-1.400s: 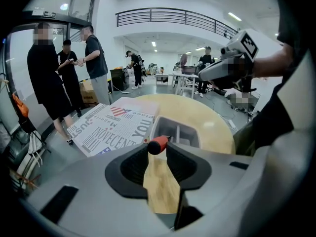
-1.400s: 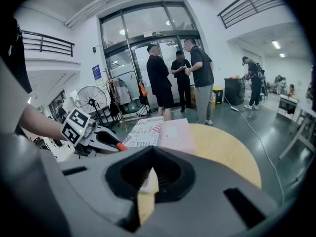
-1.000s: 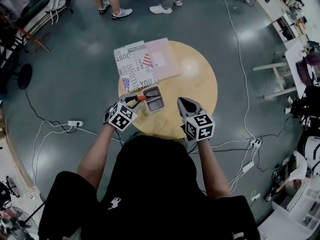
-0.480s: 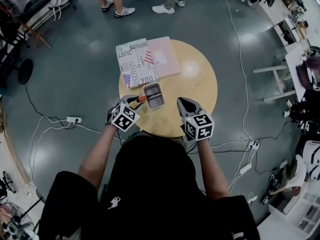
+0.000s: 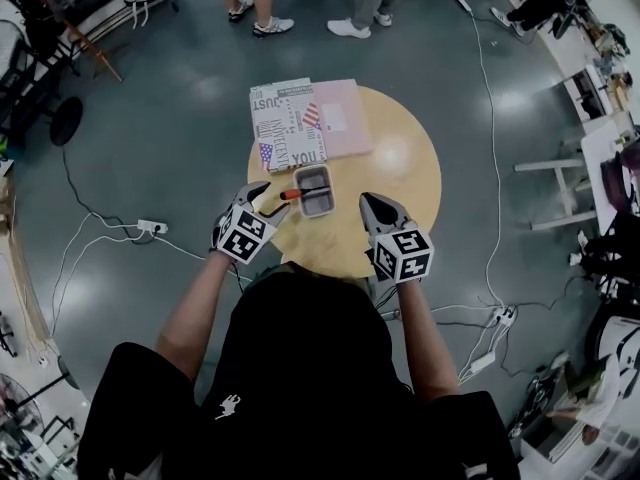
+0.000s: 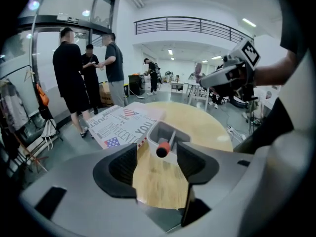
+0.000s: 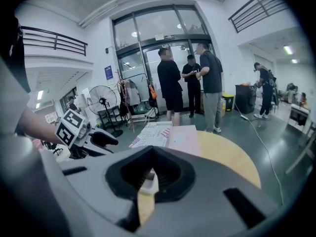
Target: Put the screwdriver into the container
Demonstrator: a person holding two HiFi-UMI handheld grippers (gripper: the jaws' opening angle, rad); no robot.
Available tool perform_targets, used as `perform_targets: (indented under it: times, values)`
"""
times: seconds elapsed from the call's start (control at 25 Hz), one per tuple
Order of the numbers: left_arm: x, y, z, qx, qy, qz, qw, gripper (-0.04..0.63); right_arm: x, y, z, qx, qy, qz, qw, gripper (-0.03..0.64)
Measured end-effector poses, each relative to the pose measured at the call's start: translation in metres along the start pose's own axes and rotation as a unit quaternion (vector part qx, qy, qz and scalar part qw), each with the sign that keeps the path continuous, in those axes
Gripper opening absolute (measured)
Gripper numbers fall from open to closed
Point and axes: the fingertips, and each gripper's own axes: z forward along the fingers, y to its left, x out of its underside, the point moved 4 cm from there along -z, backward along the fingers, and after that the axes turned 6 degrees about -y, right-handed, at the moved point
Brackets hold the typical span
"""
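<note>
Most of the job looks done, judging by how things lie.

- **Surface:** the round wooden surface (image 5: 400, 183) carries a printed paper (image 5: 285, 133) and a pink sheet (image 5: 342, 118) at its far side. Neither matters to the task.
- **Left gripper:** the left gripper (image 5: 268, 200) sits just beside the near-left side of the container (image 5: 322, 204). Its jaws are spread wide and have just been opening, with nothing pinched. Its own view shows the orange handle end lined up in the gap between the jaws, but past the tips and clear of both pads.
- **Right gripper:** the right gripper (image 5: 366, 201) hangs over the surface's near part, to the right of the container. Its jaws are pressed together on nothing, so it plays no part here.
- **Container:** a small grey tray near the middle of the surface, just beside the paper's near edge.
- **Screwdriver:** the dark shaft of the screwdriver (image 5: 296, 194) lies inside the container. The orange handle is propped on the left rim and pokes out toward the left gripper.

My read is that it's released and in, but not fully seated.

- **Left to do:** maybe a nudge so the handle drops inside, if it has to be fully contained. Otherwise just pull the left gripper clear.
- **Risk:** clipping the handle while backing off could lever it out.
</note>
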Motion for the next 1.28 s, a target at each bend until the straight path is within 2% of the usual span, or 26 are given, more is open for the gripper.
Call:
perform_targets:
  times: [0.04, 0.2, 0.32, 0.6, 0.8, 1.0, 1.28]
  values:
    - [-0.006, 0.000, -0.007, -0.012, -0.011, -0.008, 0.9998, 0.252, -0.005, 0.000, 0.000, -0.007, -0.006, -0.005, 1.000, 0.002]
    - [-0.035, 0.001, -0.031, -0.074, -0.060, -0.028, 0.9951, 0.151, -0.030, -0.005, -0.003, -0.033, -0.040, -0.016, 0.999, 0.002]
    - [-0.058, -0.008, -0.050, -0.117, -0.092, -0.052, 0.9874, 0.097, -0.047, -0.006, -0.011, -0.060, -0.058, -0.026, 0.996, 0.002]
    - [-0.093, -0.044, -0.077, -0.192, -0.152, -0.084, 0.9659, 0.011, -0.071, -0.006, -0.041, -0.113, -0.088, -0.047, 0.989, 0.002]
    - [-0.112, -0.070, -0.097, -0.236, -0.196, -0.112, 0.9453, 0.003, -0.088, -0.013, -0.066, -0.137, -0.115, -0.058, 0.982, 0.002]
    - [-0.125, -0.092, -0.115, -0.291, -0.215, -0.114, 0.9252, 0.003, -0.092, -0.019, -0.084, -0.160, -0.125, -0.067, 0.977, 0.002]
    - [-0.138, -0.124, -0.133, -0.328, -0.229, -0.122, 0.9085, 0.003, -0.088, -0.026, -0.104, -0.181, -0.133, -0.061, 0.973, 0.002]
